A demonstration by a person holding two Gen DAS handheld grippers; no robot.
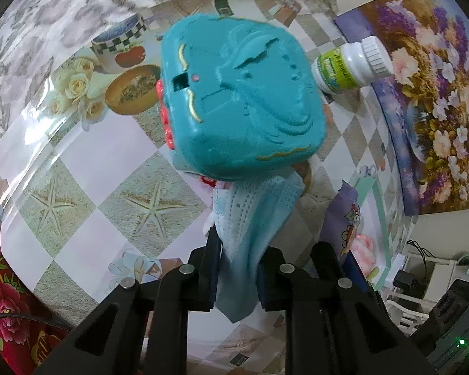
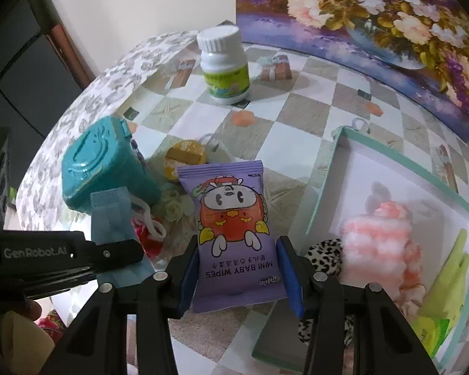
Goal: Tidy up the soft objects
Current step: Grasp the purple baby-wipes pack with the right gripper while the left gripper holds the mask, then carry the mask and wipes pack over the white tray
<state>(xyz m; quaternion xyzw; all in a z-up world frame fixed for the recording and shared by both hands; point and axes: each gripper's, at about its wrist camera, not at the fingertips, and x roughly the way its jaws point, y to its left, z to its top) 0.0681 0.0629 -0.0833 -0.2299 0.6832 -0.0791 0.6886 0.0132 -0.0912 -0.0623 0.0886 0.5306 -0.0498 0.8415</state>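
Note:
My left gripper (image 1: 236, 268) is shut on a light blue face mask (image 1: 253, 215), which hangs bunched between the fingers in front of a teal plastic toy (image 1: 237, 100). The mask also shows in the right wrist view (image 2: 112, 218), with the left gripper's body (image 2: 62, 256) at the left. My right gripper (image 2: 239, 268) is shut on a purple pack of baby wipes (image 2: 234, 234), held upright above the table. The pack's edge shows in the left wrist view (image 1: 344, 218).
A mint-rimmed white box (image 2: 331, 187) at the right holds a pink-and-white fluffy item (image 2: 381, 243), a leopard-print item (image 2: 325, 253) and a green packet (image 2: 447, 281). A white pill bottle (image 2: 223, 65) stands behind. A yellow round item (image 2: 186, 156) lies near the toy. A flower painting (image 2: 375, 15) leans at the back.

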